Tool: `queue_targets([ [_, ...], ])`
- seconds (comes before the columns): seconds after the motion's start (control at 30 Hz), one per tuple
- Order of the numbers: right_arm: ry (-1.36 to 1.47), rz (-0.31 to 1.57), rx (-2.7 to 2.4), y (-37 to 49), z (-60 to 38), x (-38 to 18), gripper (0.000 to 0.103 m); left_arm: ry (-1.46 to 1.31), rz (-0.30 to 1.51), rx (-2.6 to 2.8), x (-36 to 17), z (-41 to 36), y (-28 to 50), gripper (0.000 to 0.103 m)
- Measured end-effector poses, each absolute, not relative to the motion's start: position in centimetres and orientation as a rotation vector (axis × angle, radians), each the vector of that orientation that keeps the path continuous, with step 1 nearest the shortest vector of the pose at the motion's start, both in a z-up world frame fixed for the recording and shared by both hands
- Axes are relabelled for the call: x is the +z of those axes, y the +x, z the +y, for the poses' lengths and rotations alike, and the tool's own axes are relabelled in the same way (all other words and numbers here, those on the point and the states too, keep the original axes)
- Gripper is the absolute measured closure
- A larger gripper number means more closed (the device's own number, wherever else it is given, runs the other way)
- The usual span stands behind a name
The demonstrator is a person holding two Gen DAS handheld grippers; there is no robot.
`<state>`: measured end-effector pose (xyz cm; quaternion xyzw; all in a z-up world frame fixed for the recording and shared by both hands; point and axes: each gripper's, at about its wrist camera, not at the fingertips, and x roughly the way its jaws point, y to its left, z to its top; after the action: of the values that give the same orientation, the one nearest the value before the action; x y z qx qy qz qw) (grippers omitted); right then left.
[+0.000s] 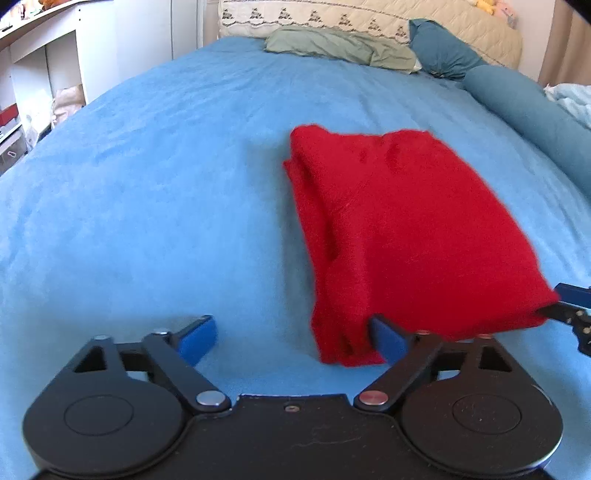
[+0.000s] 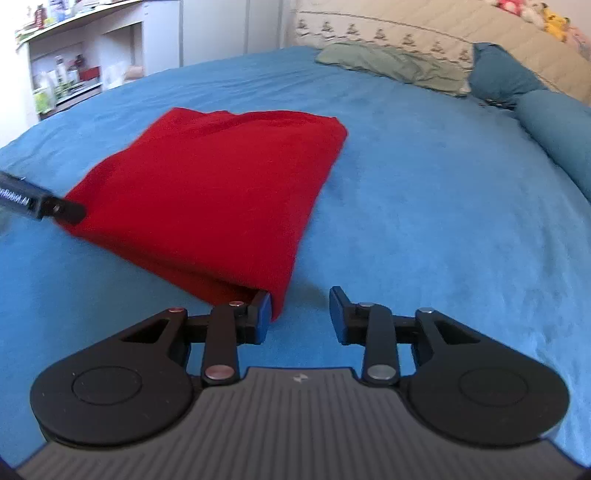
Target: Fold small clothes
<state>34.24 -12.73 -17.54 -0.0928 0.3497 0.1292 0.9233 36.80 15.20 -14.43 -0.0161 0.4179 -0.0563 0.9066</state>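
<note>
A folded red garment (image 1: 399, 229) lies on the blue bedspread (image 1: 147, 184); it also shows in the right wrist view (image 2: 214, 192). My left gripper (image 1: 291, 336) is open at the garment's near left corner, its right finger touching the cloth edge. My right gripper (image 2: 299, 314) is open at the near right corner, its left finger just under the cloth edge. Each gripper shows at the frame edge of the other's view: the right gripper (image 1: 572, 310) and the left gripper (image 2: 40, 203).
At the head of the bed lie a green pillow (image 1: 340, 48), teal pillows (image 1: 443, 51) and a teal bolster (image 1: 535, 110). A cream quilted headboard (image 2: 424, 33) stands behind. White shelves (image 2: 74, 66) stand left of the bed.
</note>
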Motion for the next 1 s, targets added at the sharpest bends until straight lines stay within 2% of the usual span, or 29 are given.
queue_targets([
  [0.07,-0.211,0.711,0.293,33.5,-13.3,-16.0,0.042,-0.007,0.830,-0.116,-12.5,15.3,36.4,0.015],
  [0.1,-0.214,0.705,0.301,33.4,-13.6,-15.1,0.033,0.000,0.808,-0.121,-11.4,15.6,36.3,0.014],
  [0.13,-0.208,0.699,0.310,33.4,-13.8,-14.3,0.025,-0.003,0.793,-0.131,-10.5,15.9,36.5,0.009],
  [0.17,-0.188,0.689,0.316,33.6,-14.2,-13.2,0.006,-0.017,0.781,-0.145,-9.4,16.2,36.9,0.005],
  [0.2,-0.164,0.681,0.320,33.8,-14.6,-12.3,0.000,-0.039,0.775,-0.161,-8.3,16.6,37.6,0.000],
  [0.3,-0.051,0.686,0.335,36.5,-15.4,-9.8,0.000,-0.114,0.805,-0.207,-6.9,17.3,40.5,0.000],
  [0.4,0.076,0.771,0.340,40.6,-15.8,-8.9,0.000,-0.180,0.888,-0.251,-7.9,17.3,44.1,0.000],
  [0.6,0.315,0.933,0.327,46.7,-16.2,-12.3,0.000,-0.295,1.010,-0.294,-12.2,17.0,48.2,0.003],
  [0.77,0.326,0.964,0.323,48.2,-15.0,-15.2,0.001,-0.327,1.032,-0.279,-14.2,16.7,49.3,0.012],
  [0.87,0.340,0.978,0.353,48.9,-14.5,-16.3,0.019,-0.318,1.011,-0.299,-14.3,16.5,49.4,0.016],
  [0.93,0.359,0.986,0.363,49.2,-14.1,-16.9,0.026,-0.338,1.019,-0.331,-14.7,16.0,49.7,0.043],
  [0.97,0.348,0.977,0.359,49.1,-13.7,-16.9,0.032,-0.343,1.024,-0.328,-14.7,15.7,49.6,0.044],
  [1.0,0.314,0.961,0.353,48.8,-13.2,-16.7,0.044,-0.333,1.020,-0.320,-14.6,15.4,49.6,0.051],
])
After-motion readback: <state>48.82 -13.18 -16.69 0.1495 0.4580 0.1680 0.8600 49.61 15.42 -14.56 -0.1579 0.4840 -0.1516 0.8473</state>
